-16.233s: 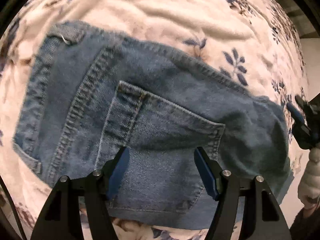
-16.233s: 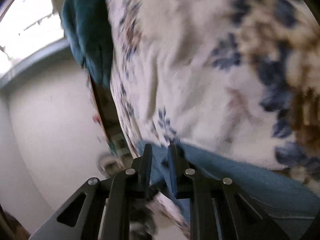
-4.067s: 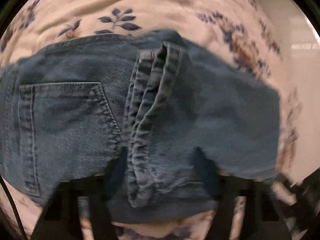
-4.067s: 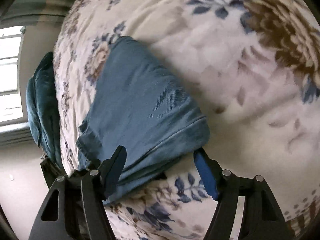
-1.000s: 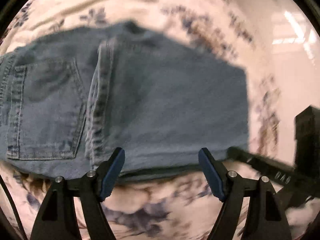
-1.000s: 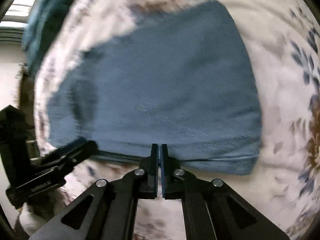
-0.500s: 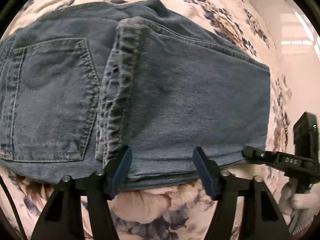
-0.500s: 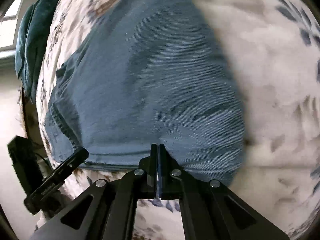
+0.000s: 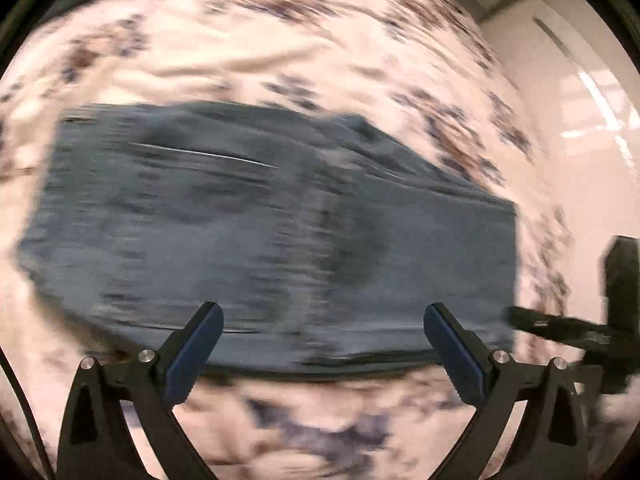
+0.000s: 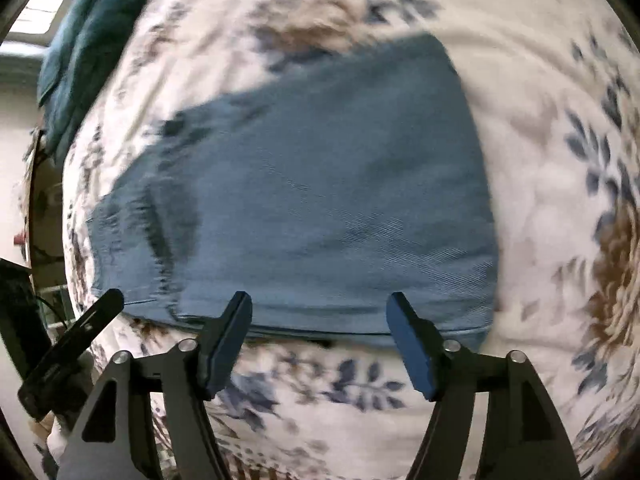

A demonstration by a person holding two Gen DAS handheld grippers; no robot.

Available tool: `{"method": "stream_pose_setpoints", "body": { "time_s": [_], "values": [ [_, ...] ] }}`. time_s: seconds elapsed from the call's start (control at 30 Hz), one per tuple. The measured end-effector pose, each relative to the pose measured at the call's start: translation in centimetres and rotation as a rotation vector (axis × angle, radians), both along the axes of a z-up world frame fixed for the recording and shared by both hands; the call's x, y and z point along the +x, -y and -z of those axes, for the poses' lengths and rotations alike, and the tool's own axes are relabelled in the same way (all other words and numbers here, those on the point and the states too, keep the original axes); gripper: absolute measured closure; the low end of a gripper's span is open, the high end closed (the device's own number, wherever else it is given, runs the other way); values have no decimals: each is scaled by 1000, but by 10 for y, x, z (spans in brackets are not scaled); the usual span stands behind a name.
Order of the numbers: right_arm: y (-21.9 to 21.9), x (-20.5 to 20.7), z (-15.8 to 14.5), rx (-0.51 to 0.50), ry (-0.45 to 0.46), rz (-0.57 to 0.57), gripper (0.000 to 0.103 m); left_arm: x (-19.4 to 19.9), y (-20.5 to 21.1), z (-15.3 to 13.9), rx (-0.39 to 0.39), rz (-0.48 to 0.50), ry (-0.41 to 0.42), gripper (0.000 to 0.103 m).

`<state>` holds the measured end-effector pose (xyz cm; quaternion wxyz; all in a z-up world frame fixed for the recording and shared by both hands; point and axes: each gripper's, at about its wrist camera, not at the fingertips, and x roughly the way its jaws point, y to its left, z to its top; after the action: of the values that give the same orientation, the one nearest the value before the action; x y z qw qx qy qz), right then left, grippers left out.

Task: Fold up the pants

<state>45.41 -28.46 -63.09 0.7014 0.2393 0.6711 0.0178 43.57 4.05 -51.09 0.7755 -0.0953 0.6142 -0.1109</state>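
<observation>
Blue denim pants (image 9: 272, 232) lie folded into a flat rectangle on a floral blanket (image 9: 280, 40). The left wrist view is motion-blurred. My left gripper (image 9: 322, 320) is open and empty, just in front of the near edge of the pants. In the right wrist view the same folded pants (image 10: 320, 200) lie ahead. My right gripper (image 10: 320, 308) is open and empty at their near edge. The right gripper's body shows at the right of the left wrist view (image 9: 580, 332), and the left gripper's at the left of the right wrist view (image 10: 72, 344).
The cream, blue-and-brown floral blanket (image 10: 560, 160) covers the whole bed. A dark teal cloth (image 10: 80, 48) lies at the bed's far left edge near a window. A pale wall (image 9: 580, 100) stands beyond the bed's right side.
My right gripper was shut and has opened, letting go of the pants' edge. Both grippers have drawn back a little from the folded pants. The left gripper has opened wider.
</observation>
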Motion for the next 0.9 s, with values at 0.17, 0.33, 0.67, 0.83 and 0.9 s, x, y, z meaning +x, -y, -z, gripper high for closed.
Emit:
{"method": "stream_pose_setpoints", "body": {
  "time_s": [0.17,0.33,0.67,0.83,0.9],
  "values": [
    [-44,12,1,-66,12,-38,10,-8,-94,16,-36,-264,-31,0],
    [-72,20,24,-65,-40,-29,10,-29,-206,54,-323,-744,-78,0],
    [-98,36,54,-80,-76,-24,10,-1,-235,80,-503,-926,-2,4],
    [-101,46,57,-87,-82,-15,10,4,-235,105,-505,-970,-25,17],
    [-100,47,58,-85,-83,-8,10,1,-237,103,-488,-970,-7,36]
  ]
}}
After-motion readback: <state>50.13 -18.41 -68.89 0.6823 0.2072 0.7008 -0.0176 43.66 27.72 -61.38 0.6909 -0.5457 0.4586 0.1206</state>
